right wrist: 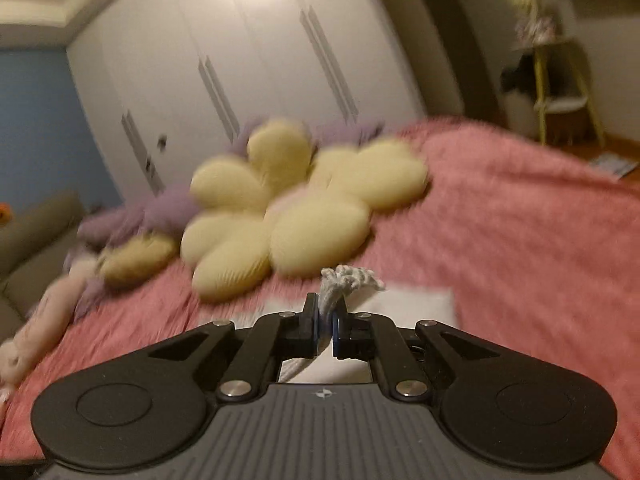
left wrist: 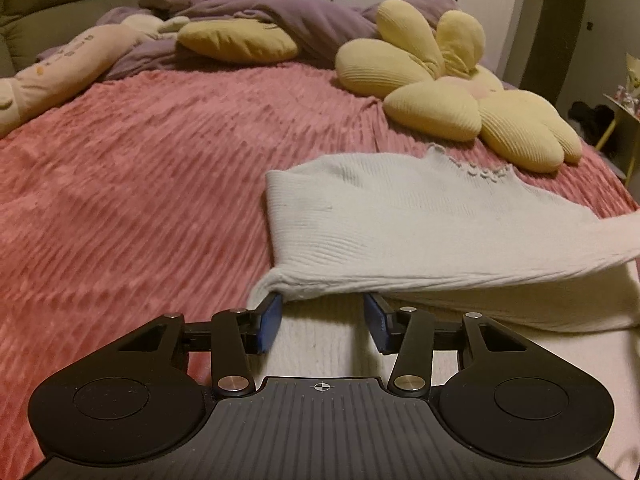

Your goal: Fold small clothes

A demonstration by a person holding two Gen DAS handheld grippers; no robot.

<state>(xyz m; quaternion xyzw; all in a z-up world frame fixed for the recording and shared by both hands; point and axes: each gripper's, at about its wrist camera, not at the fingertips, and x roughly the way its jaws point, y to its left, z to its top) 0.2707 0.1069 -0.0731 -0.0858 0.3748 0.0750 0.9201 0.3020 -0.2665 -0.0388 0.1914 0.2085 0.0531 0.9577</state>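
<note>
- Lying just ahead of the left tongs (left wrist: pixel 322 322), the white knit garment (left wrist: pixel 420 220) rests on the pink bedspread (left wrist: pixel 140 168), one layer doubled over another; a scalloped trim runs along its far edge.
- Left tongs: spread, blue pads (left wrist: pixel 270 326) apart, with a bare white layer between them; the folded edge drapes over both fingertips. No pinch is visible.
- Beyond the tongs, well past the garment, a yellow flower cushion (left wrist: pixel 452 92) and a purple quilt (left wrist: pixel 248 12) sit clear of the working area.
- Right tongs (right wrist: pixel 326 330): pressed together on a bunched tuft of the same knit (right wrist: pixel 348 280), which stands up between and just past the fingertips.
- Handling, judged from the drape: light, soft and limp, with no stiffness to hold a crease unaided; the ribbed knit probably stretches and clings to the plush spread, so dragging may skew the fold.
- Grasp points, judged: corners and hemmed edges, where layers are thicker; pinch both layers together at the fold, and lift rather than slide. The scalloped trim looks delicate and could snag.
</note>
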